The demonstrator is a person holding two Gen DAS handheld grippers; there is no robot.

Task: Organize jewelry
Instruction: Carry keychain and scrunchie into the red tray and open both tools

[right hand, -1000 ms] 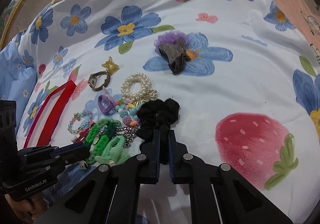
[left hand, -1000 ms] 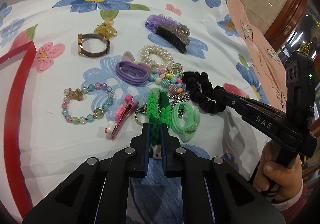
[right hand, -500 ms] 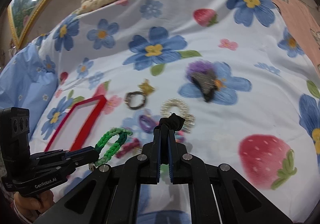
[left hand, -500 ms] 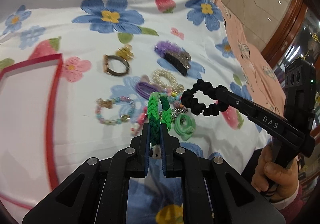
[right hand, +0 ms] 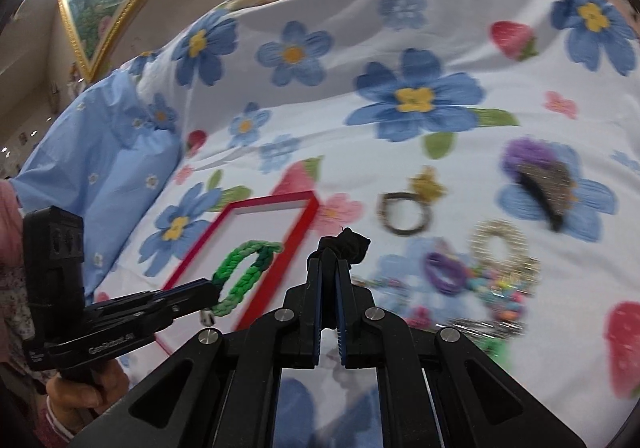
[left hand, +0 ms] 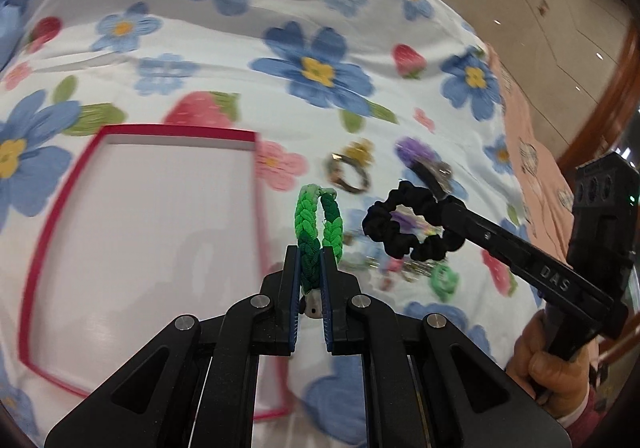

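Flowered bedspread (left hand: pixel 360 27) below, left gripper (left hand: pixel 310 268) clamped on green braided bracelet (left hand: pixel 318 219), right gripper (right hand: pixel 329 272) clamped on black scrunchie (left hand: pixel 408 226), both mid-carry beside red-rimmed tray (left hand: pixel 256 175) just left of left claw; next likely: position over tray, release.

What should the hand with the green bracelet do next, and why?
Probably carry the green braided bracelet over the red-rimmed tray and let go. The left gripper holds it in shut jaws, in the air beside the tray's rim, and nothing lies in the tray.
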